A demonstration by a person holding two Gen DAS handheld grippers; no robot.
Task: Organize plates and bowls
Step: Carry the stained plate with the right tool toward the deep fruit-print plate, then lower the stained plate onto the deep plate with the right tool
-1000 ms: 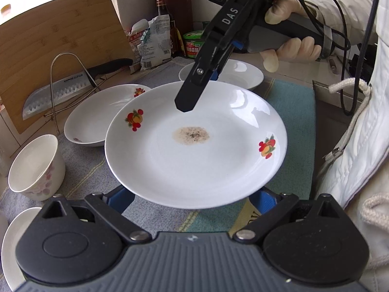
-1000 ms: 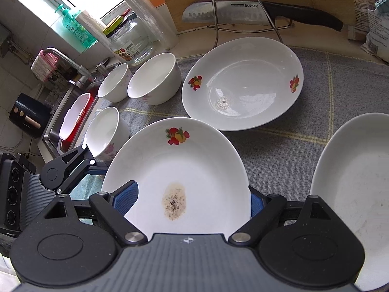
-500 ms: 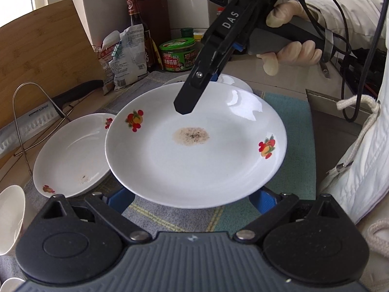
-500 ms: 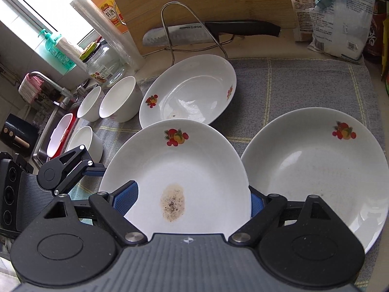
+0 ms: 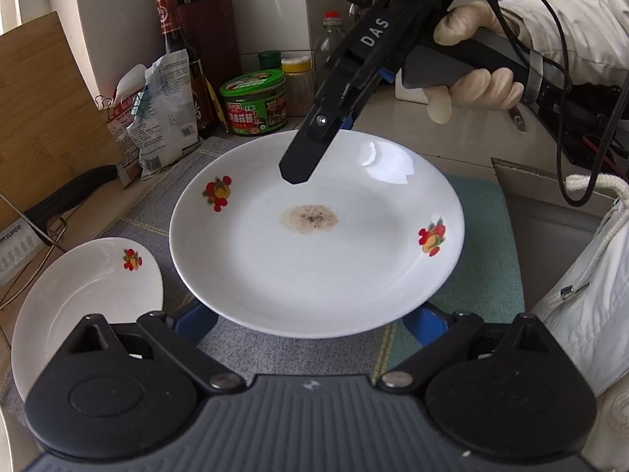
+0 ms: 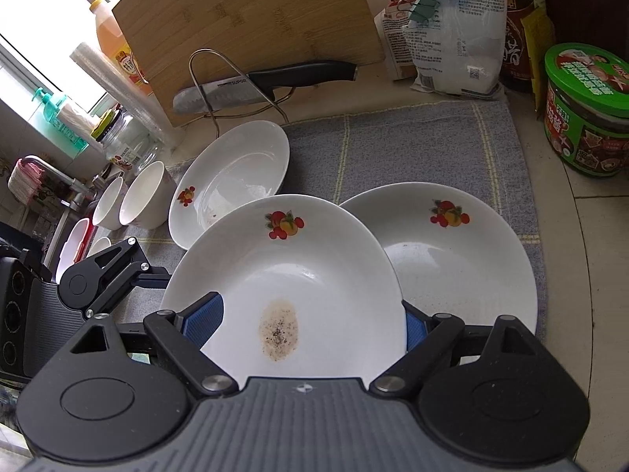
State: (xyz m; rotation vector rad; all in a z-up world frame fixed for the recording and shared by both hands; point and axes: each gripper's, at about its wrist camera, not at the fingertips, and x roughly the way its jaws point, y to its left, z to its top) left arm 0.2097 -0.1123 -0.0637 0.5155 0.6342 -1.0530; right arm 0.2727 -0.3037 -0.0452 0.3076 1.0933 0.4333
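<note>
Both grippers hold one white fruit-print plate (image 5: pixel 314 244) with a brown speckled stain, in the air above the grey mat. My left gripper (image 5: pixel 310 324) grips its near rim; my right gripper (image 5: pixel 302 165) clamps the far rim. In the right wrist view the same plate (image 6: pixel 291 287) sits between the right gripper's (image 6: pixel 314 322) blue pads, partly over a second fruit plate (image 6: pixel 460 259) lying on the mat. A third plate (image 6: pixel 232 181) lies further left, also in the left wrist view (image 5: pixel 82 295). White bowls (image 6: pixel 145 196) stand beyond it.
A knife (image 6: pixel 259 82) rests on a wire rack before a bamboo cutting board (image 6: pixel 251 27). Bags (image 6: pixel 456 27), a sauce bottle (image 5: pixel 181 59) and a green jar (image 6: pixel 585 110) line the back. A grey mat (image 6: pixel 412 149) covers the counter. A sink (image 6: pixel 70 244) lies left.
Both grippers have carried the stained plate to the right across the mat, away from the bowls. It now overlaps the rightmost plate.
</note>
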